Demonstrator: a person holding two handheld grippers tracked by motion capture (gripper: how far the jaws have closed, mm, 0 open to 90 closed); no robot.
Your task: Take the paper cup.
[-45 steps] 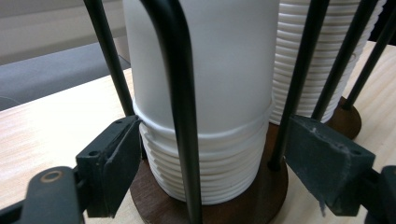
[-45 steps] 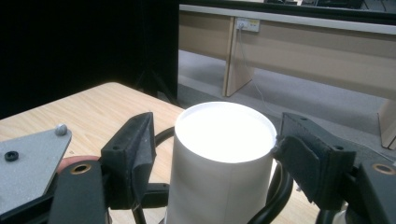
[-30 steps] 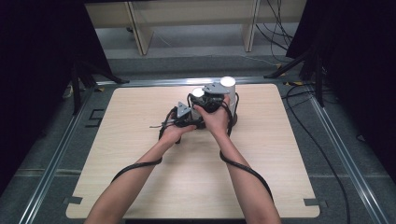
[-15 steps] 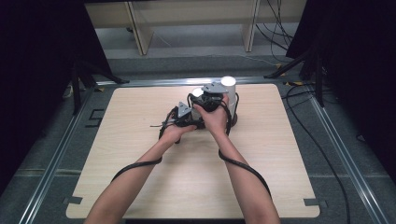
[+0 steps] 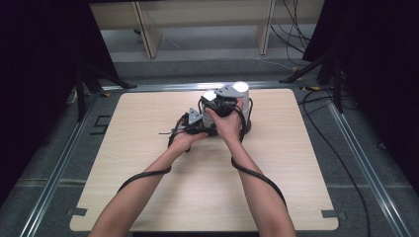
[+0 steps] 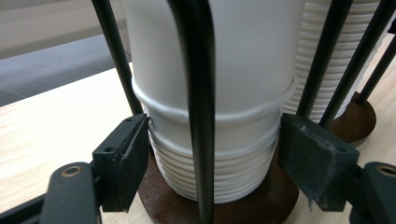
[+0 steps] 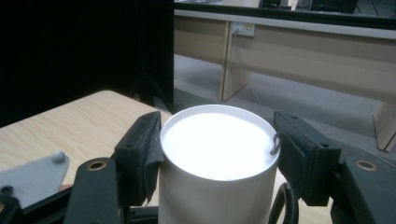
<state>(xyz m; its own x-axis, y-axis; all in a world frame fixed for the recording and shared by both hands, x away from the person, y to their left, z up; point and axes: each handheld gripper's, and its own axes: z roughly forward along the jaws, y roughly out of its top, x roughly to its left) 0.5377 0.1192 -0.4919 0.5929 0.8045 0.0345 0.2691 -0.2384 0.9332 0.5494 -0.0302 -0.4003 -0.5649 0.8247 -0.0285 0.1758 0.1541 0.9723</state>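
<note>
Cup stack (image 5: 242, 106) stands upright in its wire holder (image 6: 198, 93) near the tabletop's far edge. Left tongs (image 6: 215, 154) pinch the stack's ribbed bottom; right tongs (image 7: 217, 154) have just closed on the top cup's rim, so straight up looks like the way off.

Light falls from above onto the pale wooden table (image 5: 148, 197), evenly and with only faint shadows under the person's forearms; the black curtains at both sides stay nearly featureless. The white cup tops (image 5: 237, 89) glare out to blank white in the high view, which is rather soft overall. In the right gripper view the cup's (image 7: 219, 144) inside is overexposed. In the left gripper view the near black wire (image 6: 198, 93) is blurred.
</note>
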